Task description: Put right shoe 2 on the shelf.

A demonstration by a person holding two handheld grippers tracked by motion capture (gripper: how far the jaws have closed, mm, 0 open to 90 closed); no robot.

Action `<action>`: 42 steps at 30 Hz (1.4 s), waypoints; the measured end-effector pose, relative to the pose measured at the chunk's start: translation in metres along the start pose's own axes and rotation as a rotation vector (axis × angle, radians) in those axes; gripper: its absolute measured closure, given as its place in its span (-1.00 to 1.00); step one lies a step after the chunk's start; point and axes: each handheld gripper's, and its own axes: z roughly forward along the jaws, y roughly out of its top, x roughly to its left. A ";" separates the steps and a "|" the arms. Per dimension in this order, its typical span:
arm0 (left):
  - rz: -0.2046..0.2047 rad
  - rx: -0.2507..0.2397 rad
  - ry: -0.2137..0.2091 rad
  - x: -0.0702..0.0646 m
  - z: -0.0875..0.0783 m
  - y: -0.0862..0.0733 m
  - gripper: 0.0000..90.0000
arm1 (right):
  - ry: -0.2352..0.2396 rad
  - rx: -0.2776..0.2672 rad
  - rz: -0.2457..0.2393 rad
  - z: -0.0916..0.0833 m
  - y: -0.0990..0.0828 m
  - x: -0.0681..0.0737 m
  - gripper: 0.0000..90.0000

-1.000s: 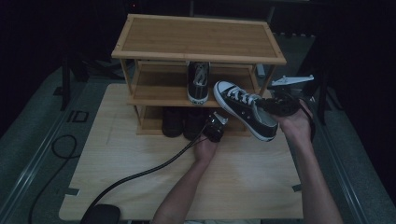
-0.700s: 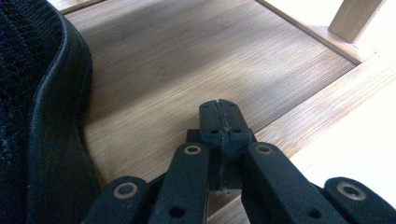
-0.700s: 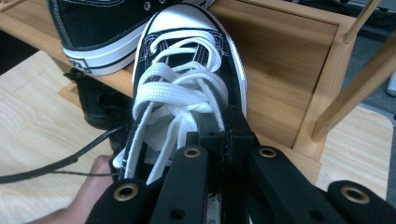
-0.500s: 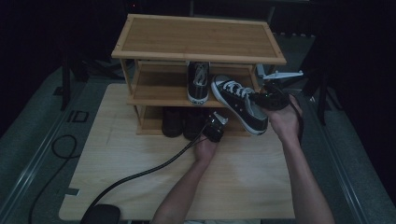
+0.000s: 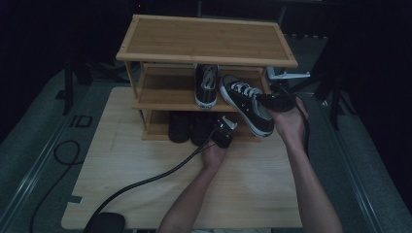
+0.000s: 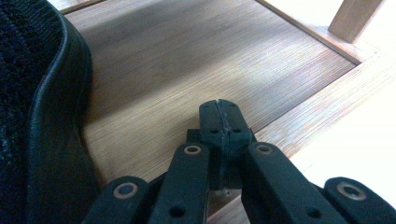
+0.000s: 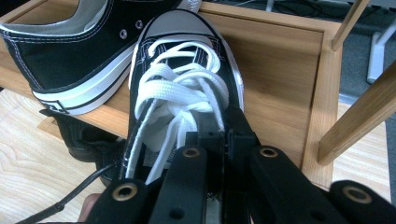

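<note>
The right hand-held gripper [image 5: 272,101] pinches a black sneaker [image 5: 245,103] at its heel end. The shoe's toe points into the middle shelf of the wooden shoe rack [image 5: 204,46], just right of its twin sneaker [image 5: 206,85] there. So the shoe likely slides straight in. The left hand-held gripper [image 5: 222,132] is pressed together, empty, low by the rack's bottom shelf, beside a dark shoe [image 6: 37,116].

High view is dim and underexposed: surroundings near black, only the bamboo shoe rack [image 5: 206,41] and table [image 5: 145,170] catch light from above. My two gripper views are far brighter; the table corner in the left one blows out to white. Nearest jaw links and the dark shoe [image 6: 32,116] at left look soft.
</note>
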 end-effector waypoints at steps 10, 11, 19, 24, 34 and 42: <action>0.002 -0.001 0.000 0.000 0.000 0.000 1.00 | 0.025 -0.022 0.005 -0.006 0.001 -0.003 0.65; 0.003 -0.001 0.000 0.000 0.000 0.000 1.00 | 0.029 -0.022 0.003 -0.007 0.001 -0.004 0.63; 0.002 -0.001 0.000 0.000 0.000 0.000 1.00 | 0.030 -0.018 -0.010 -0.010 0.001 -0.003 0.57; 0.002 0.000 0.001 0.000 0.000 0.000 1.00 | 0.034 -0.017 -0.010 -0.009 0.002 -0.003 0.53; 0.005 0.000 0.002 0.000 0.000 0.000 1.00 | 0.052 -0.039 -0.043 -0.019 0.014 0.004 0.47; 0.005 -0.001 0.000 0.000 0.000 0.000 1.00 | 0.051 -0.025 -0.059 -0.028 0.015 0.002 0.49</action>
